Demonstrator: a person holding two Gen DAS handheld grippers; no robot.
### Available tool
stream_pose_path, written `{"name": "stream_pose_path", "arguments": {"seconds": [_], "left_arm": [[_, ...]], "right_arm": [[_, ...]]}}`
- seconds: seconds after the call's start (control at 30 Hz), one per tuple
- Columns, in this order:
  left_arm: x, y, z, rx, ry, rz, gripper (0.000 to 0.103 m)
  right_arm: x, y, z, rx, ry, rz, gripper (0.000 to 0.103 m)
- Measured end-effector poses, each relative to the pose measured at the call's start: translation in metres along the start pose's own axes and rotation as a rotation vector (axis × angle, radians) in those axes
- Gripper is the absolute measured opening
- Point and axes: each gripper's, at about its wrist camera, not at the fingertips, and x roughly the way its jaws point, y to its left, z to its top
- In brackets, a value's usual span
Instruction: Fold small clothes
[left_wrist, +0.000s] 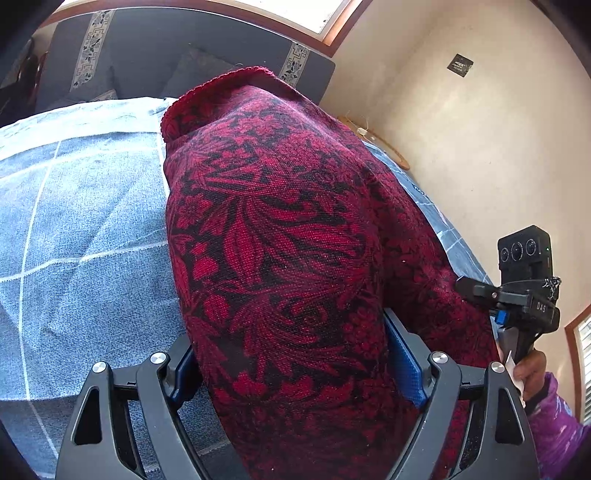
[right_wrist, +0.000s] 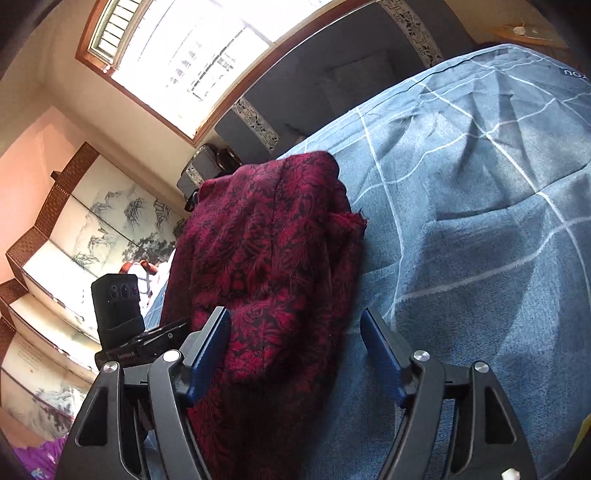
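A bed is covered by a blue bedspread (right_wrist: 480, 221) crossed with thin white lines, and a dark grey headboard (left_wrist: 177, 48) with patterned bands is seen beyond its far edge. A red and black floral knit garment (left_wrist: 280, 240) is draped in a long mound across the bedspread, running from the near edge toward the headboard. The left gripper (left_wrist: 291, 354) is set astride the garment's near part, its blue-padded fingers (left_wrist: 404, 365) held wide apart with the cloth bulging between them; whether the pads press the cloth cannot be told. The right gripper (right_wrist: 295, 350) is seen with its fingers (right_wrist: 210, 343) likewise spread, one against the garment's edge and the other over bare bedspread. A window (right_wrist: 177, 55) is seen above the headboard.
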Motion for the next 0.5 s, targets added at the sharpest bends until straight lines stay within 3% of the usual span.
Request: {"name": "stream_pose_path", "arguments": {"seconds": [0.07, 0.17, 0.23, 0.37, 0.43, 0.5], "left_arm": [[-0.001, 0.001, -0.002, 0.002, -0.001, 0.001, 0.086], [0.0, 0.001, 0.001, 0.006, 0.001, 0.004, 0.087], [0.0, 0.001, 0.001, 0.007, 0.001, 0.004, 0.087], [0.0, 0.001, 0.002, 0.008, -0.006, 0.003, 0.088], [0.0, 0.0, 0.002, 0.007, -0.005, 0.003, 0.088], [0.001, 0.0, 0.002, 0.007, -0.004, 0.004, 0.088]], "right_arm": [[0.011, -0.003, -0.002, 0.024, 0.042, -0.008, 0.071], [0.019, -0.003, -0.001, 0.039, 0.085, 0.092, 0.073], [0.024, 0.004, -0.004, 0.014, 0.106, 0.104, 0.073], [0.019, 0.008, 0.001, 0.011, 0.075, 0.204, 0.073], [0.022, 0.008, 0.005, 0.016, 0.083, 0.202, 0.073], [0.035, 0.002, 0.008, 0.029, 0.121, 0.144, 0.071]]}}
